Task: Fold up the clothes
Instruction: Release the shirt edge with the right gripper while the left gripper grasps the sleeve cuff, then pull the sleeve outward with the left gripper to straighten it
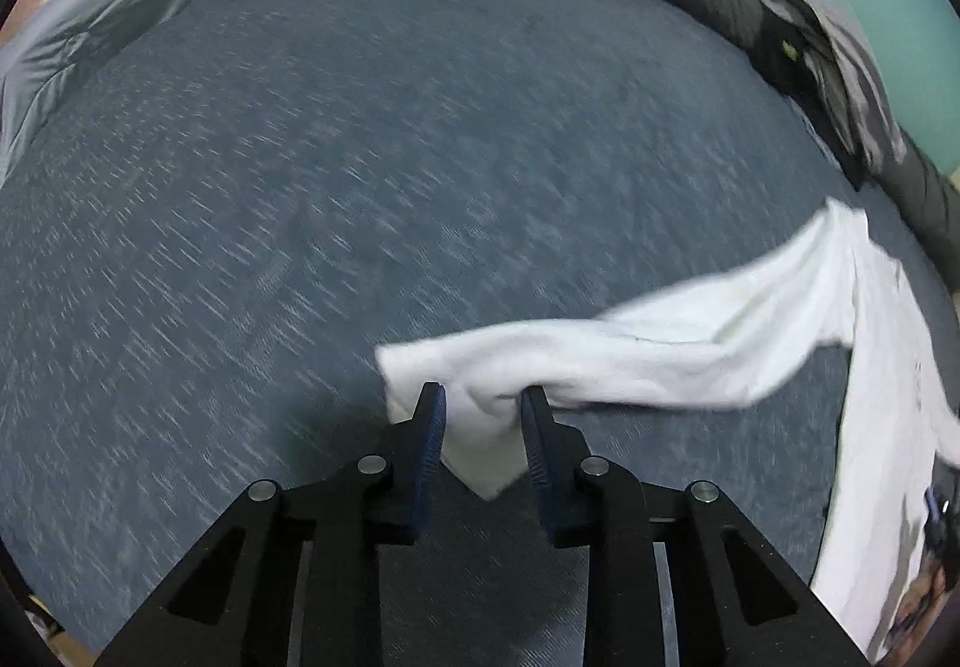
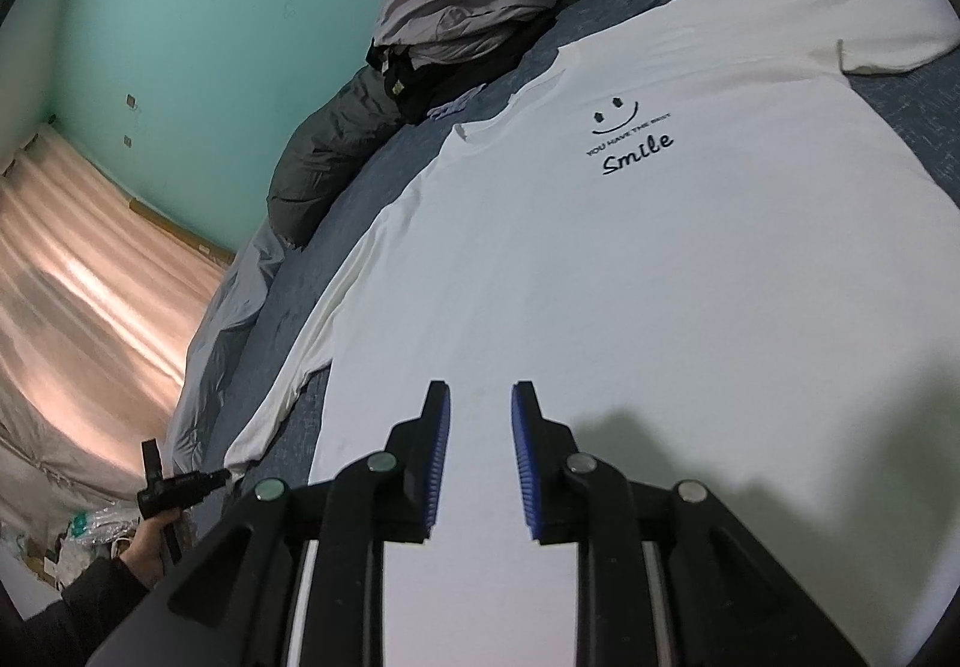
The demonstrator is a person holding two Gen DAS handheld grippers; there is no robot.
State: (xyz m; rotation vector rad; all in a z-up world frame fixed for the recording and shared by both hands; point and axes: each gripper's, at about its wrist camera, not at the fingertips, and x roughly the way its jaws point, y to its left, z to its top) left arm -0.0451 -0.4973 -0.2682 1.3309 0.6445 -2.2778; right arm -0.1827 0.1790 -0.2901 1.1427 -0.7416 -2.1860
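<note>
T-shirt (image 2: 600, 277) printed "Smile"; left gripper (image 1: 483, 403) jaws pinch its sleeve, right gripper (image 2: 480, 397) jaws apart.

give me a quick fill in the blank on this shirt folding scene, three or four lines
1. The left gripper pinches a sleeve of the white cotton T-shirt above the ____ bedspread.
2. The largest word printed on the shirt's chest is ____.
3. The right gripper has ____ between its fingers.
4. The wall behind the bed is painted ____.

Missing words: blue; Smile; nothing; green
</note>
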